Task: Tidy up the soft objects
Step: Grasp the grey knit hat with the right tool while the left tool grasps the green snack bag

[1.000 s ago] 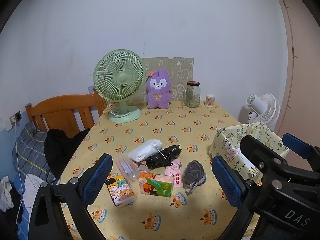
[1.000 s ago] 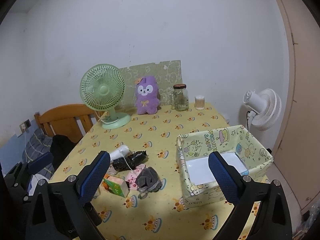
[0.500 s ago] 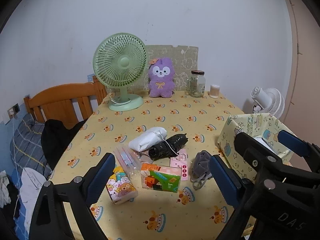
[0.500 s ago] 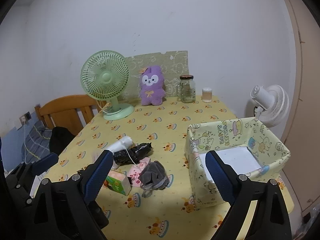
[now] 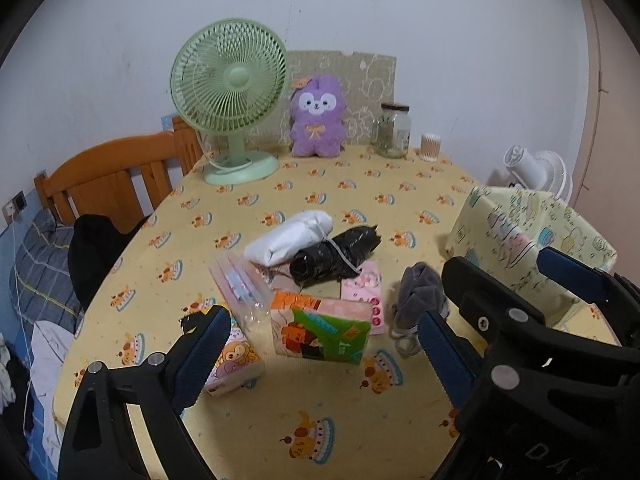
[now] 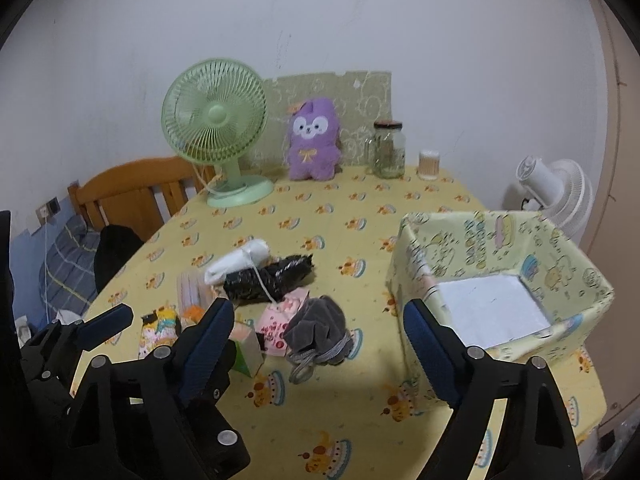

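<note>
Along the bottom edge of both views the two claws fill the foreground. The left claw point(image 5: 320, 340) has its blue pads spread wide with nothing between them. The right claw point(image 6: 316, 334) also stands apart and empty, its jaws having just been closing a little.

Just beyond, at the centre of the yellow tabletop point(image 5: 320, 432), lies the heap of soft things. An orange-and-green tissue pack point(image 5: 320, 330) lies nearest, long axis running left to right; in the right wrist view most of it is hidden behind the claw's left pad. Left of it a cartoon-printed pack point(image 5: 236, 364) is partly covered by the left claw's finger. A clear pouch point(image 5: 240, 288) leans up and to the left. A grey drawstring pouch point(image 6: 318, 330) sits crumpled to the right, its cord trailing toward the lower frame. A pink packet point(image 5: 366, 296) lies half under it. Behind these, a black bundle point(image 5: 336, 254) and a white roll point(image 5: 290, 236) lie side by side, both slanting from lower left to upper right.

At the right edge stands the patterned box point(image 6: 560, 264), open on top, its near corner cut off by the right claw's pad.

Farther back stand a green fan point(image 5: 230, 92), a purple plush point(image 5: 318, 118), a glass jar point(image 5: 394, 130) and a small cup point(image 5: 430, 147) whose contents are too small to make out.
</note>
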A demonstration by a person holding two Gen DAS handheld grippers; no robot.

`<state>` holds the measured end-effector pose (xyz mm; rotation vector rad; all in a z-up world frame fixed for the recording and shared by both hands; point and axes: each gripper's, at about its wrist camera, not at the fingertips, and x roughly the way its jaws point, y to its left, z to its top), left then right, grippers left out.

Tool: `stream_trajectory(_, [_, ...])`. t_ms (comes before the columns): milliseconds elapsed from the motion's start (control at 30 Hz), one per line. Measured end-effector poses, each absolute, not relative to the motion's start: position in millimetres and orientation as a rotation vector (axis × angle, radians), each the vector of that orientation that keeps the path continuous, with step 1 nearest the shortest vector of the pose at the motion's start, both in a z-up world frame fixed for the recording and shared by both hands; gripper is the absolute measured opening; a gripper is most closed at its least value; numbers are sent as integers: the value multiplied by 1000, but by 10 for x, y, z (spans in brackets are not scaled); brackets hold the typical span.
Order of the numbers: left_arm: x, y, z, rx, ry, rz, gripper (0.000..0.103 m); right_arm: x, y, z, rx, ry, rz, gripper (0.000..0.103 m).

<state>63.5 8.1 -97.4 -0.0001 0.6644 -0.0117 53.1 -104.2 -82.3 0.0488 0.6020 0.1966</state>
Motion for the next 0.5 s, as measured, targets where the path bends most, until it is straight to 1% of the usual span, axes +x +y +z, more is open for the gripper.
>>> stream_trajectory(167, [740, 120, -1107, -6, 698, -5, 95, 663, -961, -964, 36, 647, 212, 81])
stream_trajectory(400, [896, 135, -1258, 0, 730, -10, 93, 850, -876, -1133, 18, 696, 214, 79])
stream_trajectory(500, [989, 137, -1320, 6, 750, -5, 89, 921, -840, -1187, 6, 716, 215, 77])
